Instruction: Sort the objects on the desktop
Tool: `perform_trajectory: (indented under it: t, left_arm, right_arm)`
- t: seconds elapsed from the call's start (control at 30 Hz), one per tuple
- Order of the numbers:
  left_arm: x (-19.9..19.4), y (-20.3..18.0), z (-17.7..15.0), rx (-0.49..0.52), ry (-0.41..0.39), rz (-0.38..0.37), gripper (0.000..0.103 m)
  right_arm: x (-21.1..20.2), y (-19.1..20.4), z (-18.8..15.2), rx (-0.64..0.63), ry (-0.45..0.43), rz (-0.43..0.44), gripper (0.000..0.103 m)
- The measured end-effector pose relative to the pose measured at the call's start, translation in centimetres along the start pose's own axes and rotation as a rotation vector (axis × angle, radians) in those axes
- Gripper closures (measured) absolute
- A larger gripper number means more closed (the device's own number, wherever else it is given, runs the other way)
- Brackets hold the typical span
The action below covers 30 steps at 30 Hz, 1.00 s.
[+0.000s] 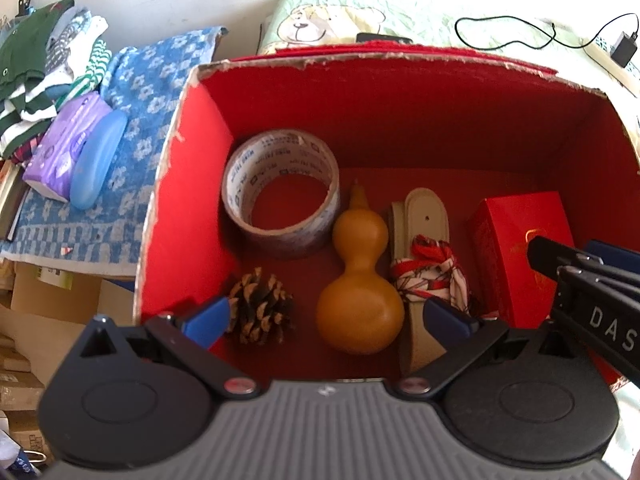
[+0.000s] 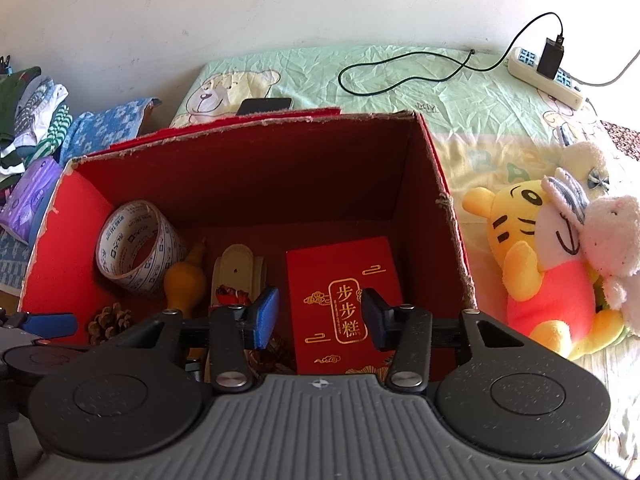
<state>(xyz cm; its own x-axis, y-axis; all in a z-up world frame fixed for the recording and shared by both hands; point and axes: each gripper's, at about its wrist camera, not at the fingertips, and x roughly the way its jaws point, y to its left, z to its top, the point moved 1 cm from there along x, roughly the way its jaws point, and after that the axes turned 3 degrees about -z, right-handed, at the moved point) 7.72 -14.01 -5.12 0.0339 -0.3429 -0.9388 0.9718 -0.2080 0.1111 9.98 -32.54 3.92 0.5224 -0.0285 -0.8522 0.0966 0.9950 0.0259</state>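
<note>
A plain white wall (image 2: pixel 240 8) fills twelve o'clock, sunlit. Below it lies a pale green bedsheet (image 2: pixel 400 76) printed with a bear. At two o'clock a power strip (image 2: pixel 548 76) with a black cable (image 2: pixel 400 66). At nine o'clock, folded clothes (image 1: pixel 48 52) on a blue flowered towel (image 1: pixel 136 92).

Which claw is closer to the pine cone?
Left. The left claw hangs open right above the pine cone. The right claw is over the red gift box, across the carton.
</note>
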Motion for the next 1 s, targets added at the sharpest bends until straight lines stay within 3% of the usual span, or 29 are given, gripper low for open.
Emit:
perform_trajectory:
  t: [0.2, 0.3, 0.4, 1.0]
  left_arm:
    - [0.31, -0.28, 0.24, 0.011, 0.037, -0.003, 0.0]
    - [0.5, -0.24, 0.4, 0.005, 0.062, -0.017, 0.0]
    - [0.55, -0.29, 0.48, 0.008, 0.067, -0.017, 0.0]
    - [0.73, -0.6, 0.39, 0.025, 0.07, -0.007, 0.0]
  right_arm:
    - [0.09, 0.06, 0.07, 0.005, 0.024, 0.01, 0.053]
    - [0.1, 0.05, 0.25, 0.019, 0.036, 0.021, 0.044]
    - [-0.09, 0.25, 0.36, 0.011, 0.026, 0.024, 0.042]
    - [0.41, 0.29, 0.35, 0.013, 0.045, 0.013, 0.041]
